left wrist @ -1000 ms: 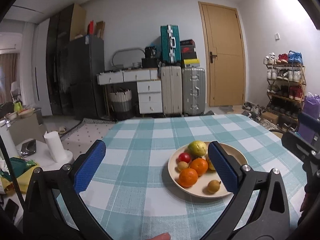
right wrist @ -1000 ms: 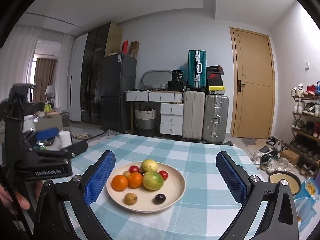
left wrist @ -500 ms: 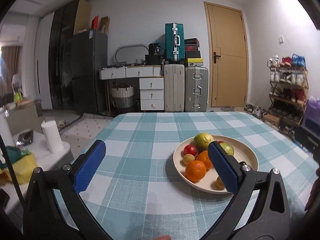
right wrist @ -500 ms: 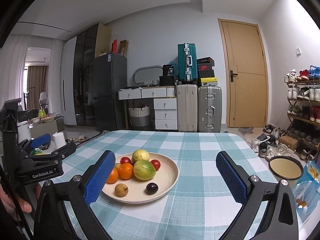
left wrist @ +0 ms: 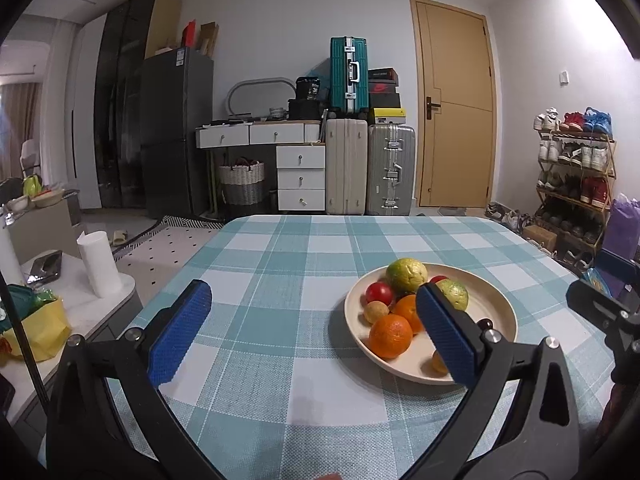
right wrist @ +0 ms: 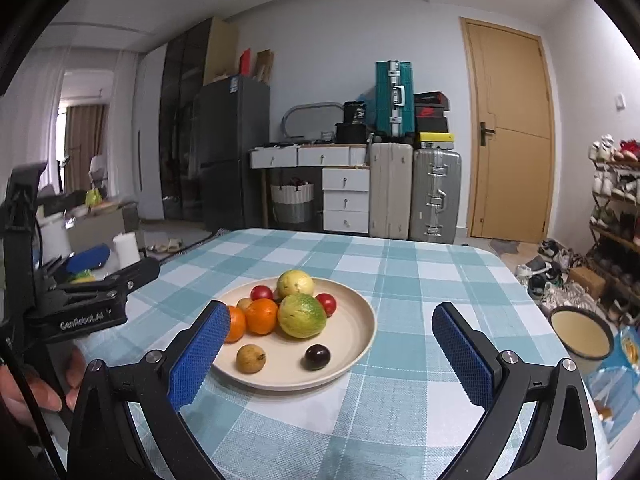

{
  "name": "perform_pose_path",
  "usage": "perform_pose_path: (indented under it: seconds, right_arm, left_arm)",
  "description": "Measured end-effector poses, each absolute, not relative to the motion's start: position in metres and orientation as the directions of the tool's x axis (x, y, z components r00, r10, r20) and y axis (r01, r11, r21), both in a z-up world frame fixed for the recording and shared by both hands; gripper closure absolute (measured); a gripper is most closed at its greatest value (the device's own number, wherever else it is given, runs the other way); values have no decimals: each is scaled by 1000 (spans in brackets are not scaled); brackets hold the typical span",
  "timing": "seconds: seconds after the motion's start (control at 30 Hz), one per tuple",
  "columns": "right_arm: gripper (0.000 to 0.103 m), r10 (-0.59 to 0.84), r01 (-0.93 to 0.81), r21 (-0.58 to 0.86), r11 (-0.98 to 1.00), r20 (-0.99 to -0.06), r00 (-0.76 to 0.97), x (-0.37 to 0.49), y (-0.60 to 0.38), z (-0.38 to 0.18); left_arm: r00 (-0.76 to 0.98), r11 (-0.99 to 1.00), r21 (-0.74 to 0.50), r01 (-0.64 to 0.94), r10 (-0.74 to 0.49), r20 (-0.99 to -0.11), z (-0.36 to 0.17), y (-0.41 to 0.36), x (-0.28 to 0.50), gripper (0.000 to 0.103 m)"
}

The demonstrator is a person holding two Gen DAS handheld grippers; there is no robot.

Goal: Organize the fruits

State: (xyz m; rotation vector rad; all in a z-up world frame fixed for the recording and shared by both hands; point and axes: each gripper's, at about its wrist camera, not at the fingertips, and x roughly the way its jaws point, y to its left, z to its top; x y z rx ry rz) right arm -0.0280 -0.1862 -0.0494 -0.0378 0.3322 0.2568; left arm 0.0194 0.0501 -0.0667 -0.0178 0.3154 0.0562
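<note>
Your left gripper and right gripper are both spread wide, empty, above the checkered tablecloth. The fruit plate sits mid-table, well apart from every edge, with bare cloth all around.

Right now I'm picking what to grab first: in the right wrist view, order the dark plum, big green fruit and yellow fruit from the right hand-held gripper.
1. Dark plum, front of plate.
2. Big green fruit, plate centre.
3. Yellow fruit, far rim.

Woven checked tablecloth (matt); smooth cream plate; textured blue jaws.
</note>
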Motion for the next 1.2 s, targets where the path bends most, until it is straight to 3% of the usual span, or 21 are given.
perform_pose_path:
  seconds: [1.2]
  right_arm:
    - [0, 261, -276, 0, 961, -326, 909, -28, -184, -50]
  left_arm:
    - [949, 997, -5, -80, 75, -307, -69, 58, 24, 1]
